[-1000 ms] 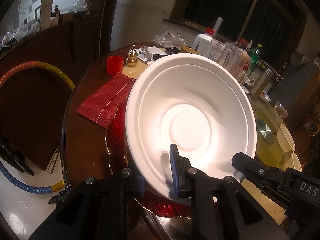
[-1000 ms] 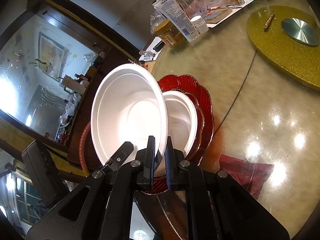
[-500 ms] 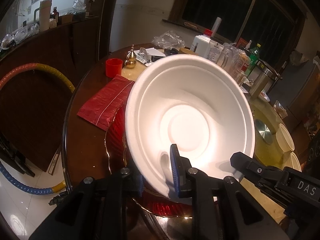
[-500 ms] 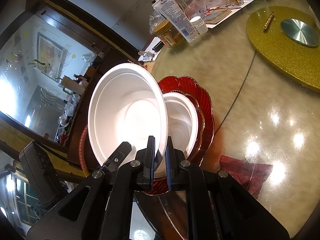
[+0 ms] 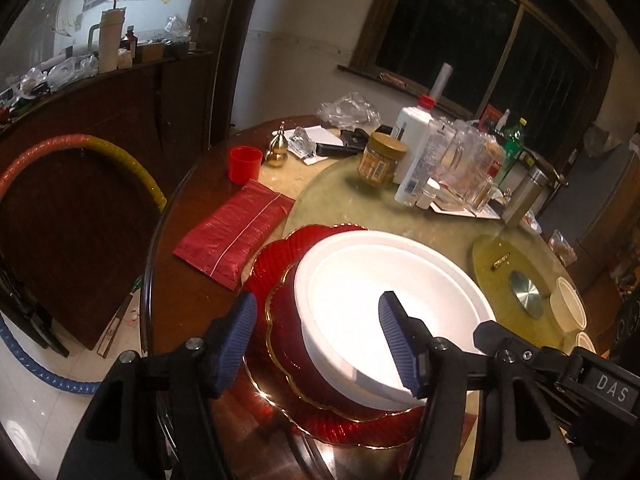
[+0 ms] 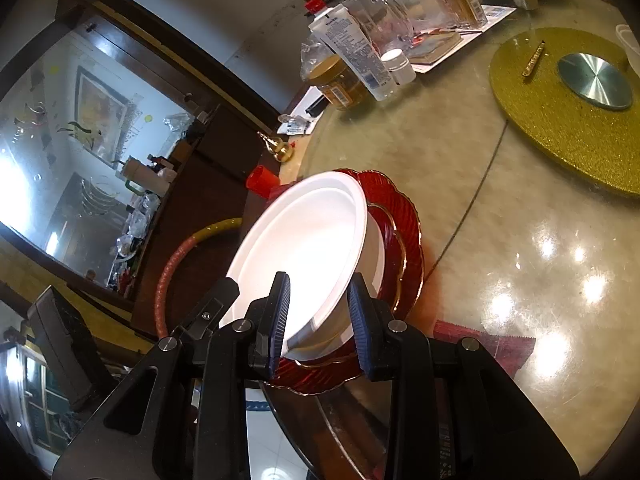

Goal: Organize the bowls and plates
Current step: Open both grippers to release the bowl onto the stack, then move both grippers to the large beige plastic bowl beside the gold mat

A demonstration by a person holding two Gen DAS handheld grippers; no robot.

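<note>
A plain white bowl [image 5: 384, 312] sits nested in another on the red plates [image 5: 280, 320]. Both the left gripper [image 5: 320, 336] and right gripper [image 6: 320, 320] have just opened, their pads clear of its rim.

A red cup [image 5: 245, 164] and a small gold gourd [image 5: 279, 147] stand near the table's [image 5: 180, 280] far left edge, a red packet [image 5: 234, 232] just nearer. Bottles [image 5: 416, 156] and a jar [image 5: 382, 159] crowd the far edge beside a gold mat [image 6: 560, 112].
</note>
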